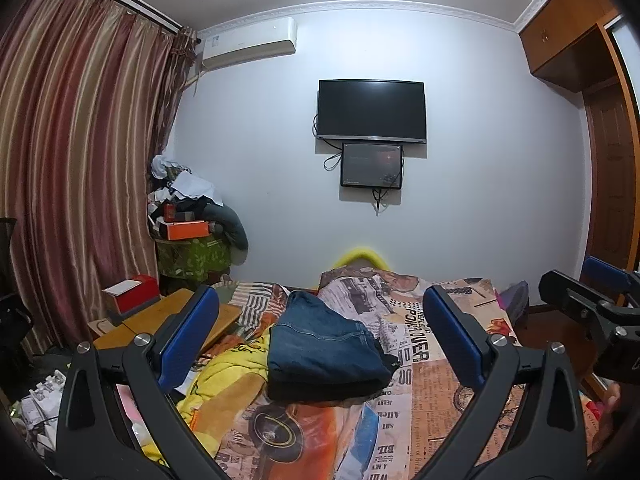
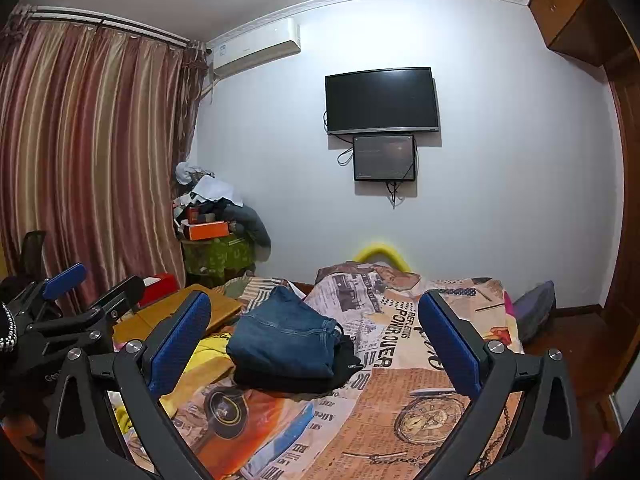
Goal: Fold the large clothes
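Folded blue jeans (image 1: 324, 344) lie on top of a folded black garment (image 1: 320, 390) on the bed's printed cover (image 1: 432, 392); the jeans (image 2: 282, 338) and the black garment (image 2: 344, 362) also show in the right wrist view. My left gripper (image 1: 320, 336) is open and empty, held above the bed in front of the stack. My right gripper (image 2: 316, 340) is open and empty, level with it. The right gripper shows at the left view's right edge (image 1: 592, 304); the left gripper shows at the right view's left edge (image 2: 76, 304).
A yellow blanket (image 1: 228, 384) lies crumpled left of the stack. A wooden table (image 1: 168, 320) with a red box (image 1: 132, 292) stands left of the bed. A cluttered pile (image 1: 192, 216) fills the corner by the curtain (image 1: 72, 160). A TV (image 1: 370, 110) hangs on the wall.
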A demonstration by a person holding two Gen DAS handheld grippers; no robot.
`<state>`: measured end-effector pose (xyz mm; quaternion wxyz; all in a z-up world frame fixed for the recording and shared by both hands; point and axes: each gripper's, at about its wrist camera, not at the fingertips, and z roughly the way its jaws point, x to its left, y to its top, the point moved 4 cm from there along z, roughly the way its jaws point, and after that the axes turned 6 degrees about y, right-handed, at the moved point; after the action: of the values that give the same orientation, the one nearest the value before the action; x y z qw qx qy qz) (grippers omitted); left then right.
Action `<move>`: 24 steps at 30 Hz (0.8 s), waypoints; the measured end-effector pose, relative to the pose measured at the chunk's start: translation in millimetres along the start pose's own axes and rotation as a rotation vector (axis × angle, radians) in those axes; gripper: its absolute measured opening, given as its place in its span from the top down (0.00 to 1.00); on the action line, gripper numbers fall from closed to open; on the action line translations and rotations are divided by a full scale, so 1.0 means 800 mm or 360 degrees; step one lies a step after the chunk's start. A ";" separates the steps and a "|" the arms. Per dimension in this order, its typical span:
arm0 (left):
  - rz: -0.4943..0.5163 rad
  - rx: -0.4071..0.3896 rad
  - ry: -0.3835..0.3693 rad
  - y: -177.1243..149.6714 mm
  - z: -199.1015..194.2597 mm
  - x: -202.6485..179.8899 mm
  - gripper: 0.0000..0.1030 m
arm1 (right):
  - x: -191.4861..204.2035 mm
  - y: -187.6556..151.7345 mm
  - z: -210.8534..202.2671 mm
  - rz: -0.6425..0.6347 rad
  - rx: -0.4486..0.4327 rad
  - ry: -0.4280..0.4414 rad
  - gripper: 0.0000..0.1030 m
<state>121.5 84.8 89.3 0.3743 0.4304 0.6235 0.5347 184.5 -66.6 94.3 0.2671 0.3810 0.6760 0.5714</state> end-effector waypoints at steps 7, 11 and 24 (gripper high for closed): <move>-0.0002 0.0016 -0.0018 -0.001 0.000 -0.003 0.01 | -0.001 0.000 -0.001 -0.0003 0.0000 0.0010 0.00; -0.0002 0.0030 -0.0033 -0.002 0.000 -0.003 0.01 | -0.003 0.001 0.000 0.0007 -0.0006 0.0023 0.00; 0.0031 0.0043 -0.0045 -0.005 0.001 -0.011 0.01 | -0.005 -0.002 0.000 -0.0003 -0.0010 0.0008 0.00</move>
<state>125.0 76.5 85.0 0.3721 0.4490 0.6210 0.5238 186.6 -69.7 92.6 0.2672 0.3781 0.6752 0.5742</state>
